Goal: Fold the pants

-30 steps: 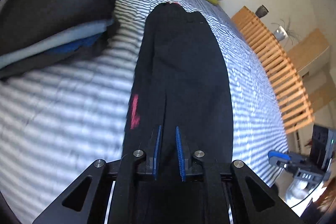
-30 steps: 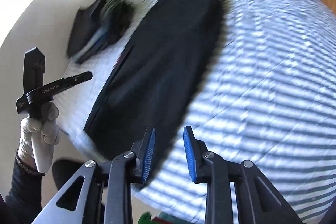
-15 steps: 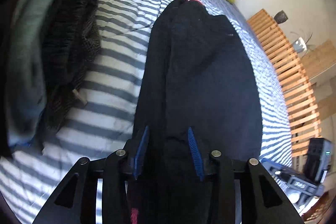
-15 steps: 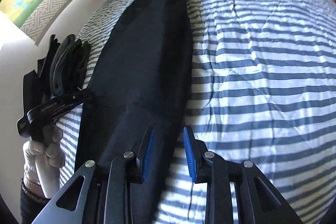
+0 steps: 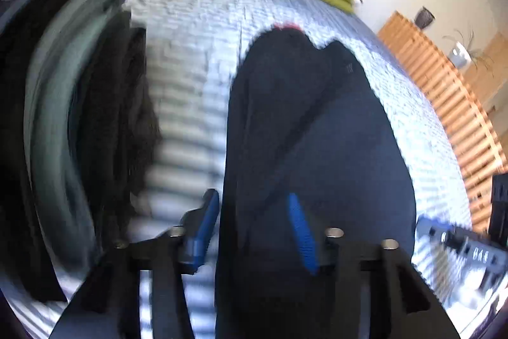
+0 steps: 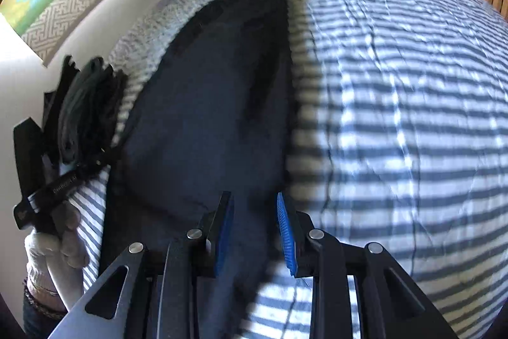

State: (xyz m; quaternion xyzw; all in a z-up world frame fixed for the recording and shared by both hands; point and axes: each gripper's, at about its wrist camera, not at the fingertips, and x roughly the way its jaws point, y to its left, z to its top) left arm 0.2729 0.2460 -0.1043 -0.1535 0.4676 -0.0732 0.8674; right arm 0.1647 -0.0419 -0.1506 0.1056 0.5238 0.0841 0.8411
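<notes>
the dark pants point(image 5: 317, 148) lie lengthwise on the striped bed point(image 6: 412, 116), beside a stack of clothes point(image 5: 79, 116). the left gripper point(image 5: 254, 221) and right gripper point(image 6: 254, 231) are both spread over the near end, probably just above the cloth. next: pinch both corners, then carry them forward.

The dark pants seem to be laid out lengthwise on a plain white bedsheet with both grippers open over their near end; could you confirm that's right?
Not quite: the bedsheet is blue-and-white striped, not plain white, as the right wrist view shows. The dark pants do lie lengthwise, with the left gripper and right gripper open over their near end.
</notes>
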